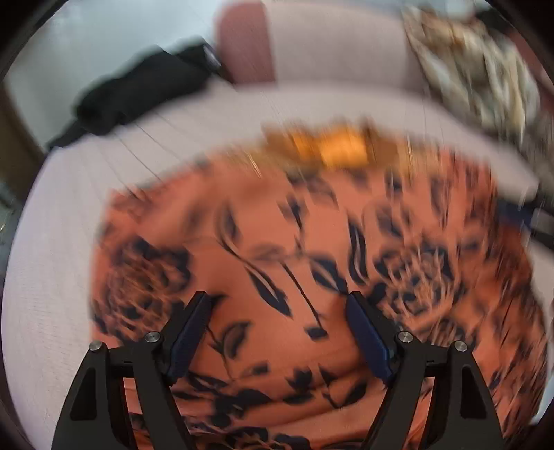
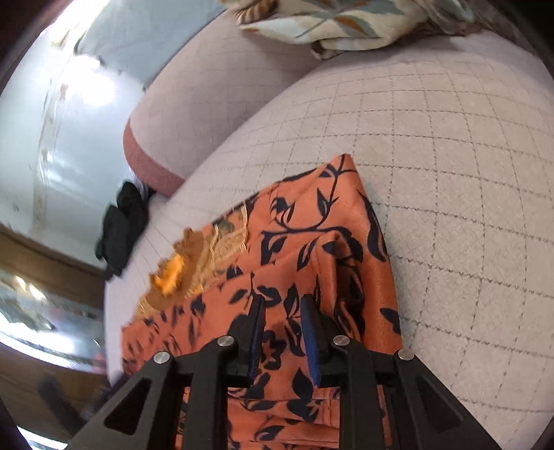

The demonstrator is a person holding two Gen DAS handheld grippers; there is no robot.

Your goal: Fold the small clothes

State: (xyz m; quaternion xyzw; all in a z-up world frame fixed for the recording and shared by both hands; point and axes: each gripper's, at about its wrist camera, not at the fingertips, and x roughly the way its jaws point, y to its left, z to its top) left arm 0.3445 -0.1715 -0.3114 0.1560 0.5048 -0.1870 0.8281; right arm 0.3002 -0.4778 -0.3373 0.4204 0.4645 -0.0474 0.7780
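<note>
Orange floral garment [image 2: 311,221], no legible writing

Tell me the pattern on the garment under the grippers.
The garment is orange with dark navy leaves and flowers; clearest in the right wrist view.

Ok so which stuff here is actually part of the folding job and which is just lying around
Part of the job:
- orange floral garment, spread on the quilted seat
- left gripper, fingers wide apart above it
- right gripper, fingers narrow, over a fold

Just lying about:
- black cloth at the seat's edge
- patterned cushion
- pink bolster
</note>
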